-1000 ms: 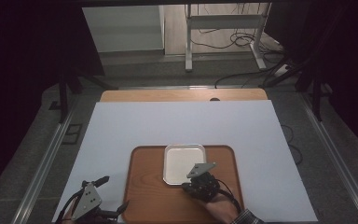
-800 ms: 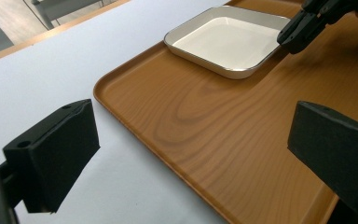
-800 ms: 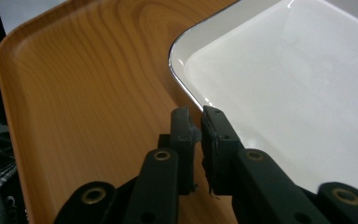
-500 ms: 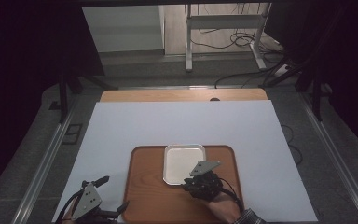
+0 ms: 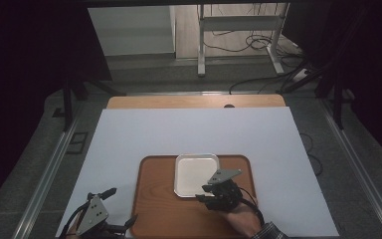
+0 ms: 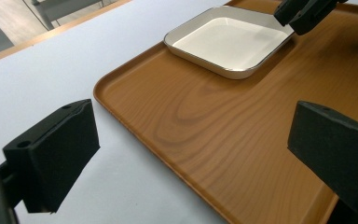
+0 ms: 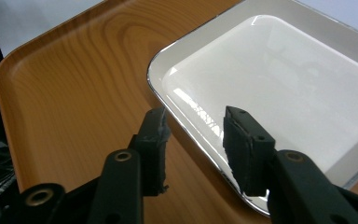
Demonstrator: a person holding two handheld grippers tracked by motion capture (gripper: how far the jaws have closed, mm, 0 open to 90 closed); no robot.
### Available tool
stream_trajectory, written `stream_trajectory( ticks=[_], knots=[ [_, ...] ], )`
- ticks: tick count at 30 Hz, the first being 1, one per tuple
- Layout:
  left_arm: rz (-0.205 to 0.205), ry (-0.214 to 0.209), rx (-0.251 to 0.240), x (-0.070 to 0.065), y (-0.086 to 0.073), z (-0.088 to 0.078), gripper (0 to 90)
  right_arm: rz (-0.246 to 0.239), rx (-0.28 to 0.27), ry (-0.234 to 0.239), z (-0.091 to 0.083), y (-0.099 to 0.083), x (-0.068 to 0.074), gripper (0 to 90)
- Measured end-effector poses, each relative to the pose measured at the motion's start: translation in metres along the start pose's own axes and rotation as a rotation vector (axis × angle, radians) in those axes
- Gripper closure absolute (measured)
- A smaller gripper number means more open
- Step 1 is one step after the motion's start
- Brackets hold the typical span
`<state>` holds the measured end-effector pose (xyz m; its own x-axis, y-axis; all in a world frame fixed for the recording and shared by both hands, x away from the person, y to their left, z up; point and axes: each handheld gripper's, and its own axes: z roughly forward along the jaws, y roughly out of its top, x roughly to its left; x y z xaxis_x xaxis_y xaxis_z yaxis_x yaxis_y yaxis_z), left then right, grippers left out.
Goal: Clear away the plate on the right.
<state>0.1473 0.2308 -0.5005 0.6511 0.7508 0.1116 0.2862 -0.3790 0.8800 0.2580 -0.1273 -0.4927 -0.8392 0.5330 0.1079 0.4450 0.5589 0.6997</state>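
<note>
Lying flat, square dish (image 5: 196,173) on tray (image 5: 154,199)

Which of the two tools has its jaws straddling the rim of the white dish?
The right tool: its jaws, just opened, stand either side of the white dish rim. The left tool sits off the wooden tray, jaws wide.

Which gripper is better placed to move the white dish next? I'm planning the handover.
Right: the right gripper straddles the white square dish's rim, jaws just opening; the left gripper waits off the wooden tray.
</note>
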Motion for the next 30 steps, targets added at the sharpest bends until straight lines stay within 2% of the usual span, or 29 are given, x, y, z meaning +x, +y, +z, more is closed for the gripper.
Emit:
stream_trajectory(
  ticks=[15,30],
  knots=[
    [0.001,-0.001,-0.002,0.000,0.000,0.000,1.6,0.011,-0.021,-0.035,-0.011,0.000,-0.010,45.2],
    [0.000,-0.001,-0.003,0.000,0.000,-0.001,1.6,0.015,-0.054,-0.064,-0.025,0.000,-0.017,38.9]
  ],
)
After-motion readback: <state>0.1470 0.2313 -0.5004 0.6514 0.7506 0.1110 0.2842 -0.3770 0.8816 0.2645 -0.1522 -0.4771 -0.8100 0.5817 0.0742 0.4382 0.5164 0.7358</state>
